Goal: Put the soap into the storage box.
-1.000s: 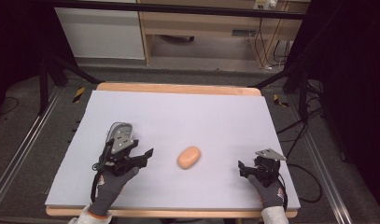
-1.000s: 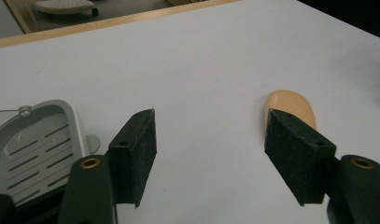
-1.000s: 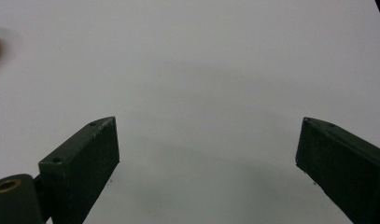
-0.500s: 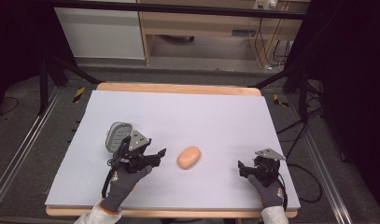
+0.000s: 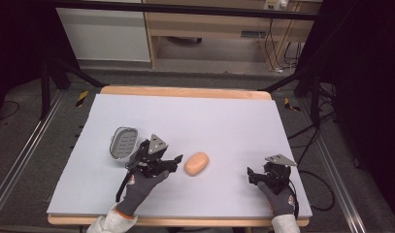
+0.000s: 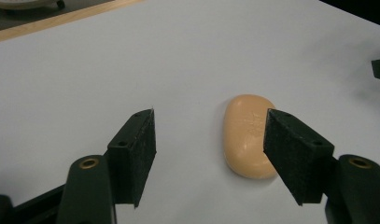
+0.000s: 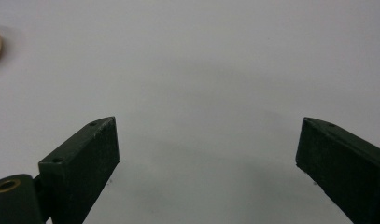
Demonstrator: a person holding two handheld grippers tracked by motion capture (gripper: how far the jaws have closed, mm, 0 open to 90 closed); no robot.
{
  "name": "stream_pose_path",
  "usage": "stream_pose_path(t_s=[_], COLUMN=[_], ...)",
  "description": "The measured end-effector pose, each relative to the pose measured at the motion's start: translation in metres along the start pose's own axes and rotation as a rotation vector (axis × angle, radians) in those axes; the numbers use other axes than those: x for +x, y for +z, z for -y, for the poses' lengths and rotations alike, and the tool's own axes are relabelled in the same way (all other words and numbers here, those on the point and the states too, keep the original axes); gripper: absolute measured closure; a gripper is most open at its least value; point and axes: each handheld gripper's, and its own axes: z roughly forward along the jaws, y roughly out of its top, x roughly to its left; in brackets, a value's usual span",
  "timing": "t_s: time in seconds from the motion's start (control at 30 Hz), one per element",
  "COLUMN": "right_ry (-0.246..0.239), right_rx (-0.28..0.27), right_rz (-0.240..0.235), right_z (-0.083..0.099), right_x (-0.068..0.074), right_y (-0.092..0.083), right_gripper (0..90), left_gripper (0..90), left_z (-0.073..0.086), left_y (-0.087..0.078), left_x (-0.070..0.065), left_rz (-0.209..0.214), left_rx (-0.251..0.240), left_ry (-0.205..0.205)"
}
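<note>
At the far left a grey soap dish [image 5: 123,142] sits empty on the white table sheet [image 5: 224,121], just behind the left gripper [image 5: 173,161], so nothing looks placed yet. That gripper's jaws stand wide and hold nothing, and the peach bar of soap [image 6: 247,135] lies flat just ahead of them, nearer the right-hand finger [image 6: 290,144], which overlaps its edge in the left gripper view without a visible grip; closing on the bar and, I judge, carrying it to the dish remain. The right gripper [image 5: 255,175] rests well apart to the right, jaws wide over bare sheet.
</note>
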Motion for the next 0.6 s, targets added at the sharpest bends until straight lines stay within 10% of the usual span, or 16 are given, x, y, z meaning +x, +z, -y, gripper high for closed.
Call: stream_pose_path(t_s=[0.6], right_ry=[0.003], right_rx=[0.004], right_rz=[-0.009], right_z=[-0.001], right_x=[0.000], right_y=[0.000], right_gripper=[6.3], left_gripper=[33.8], left_z=[-0.006], left_y=[0.024], left_x=[-0.020], left_rz=[0.024], left_rx=[0.048], left_ry=[0.060])
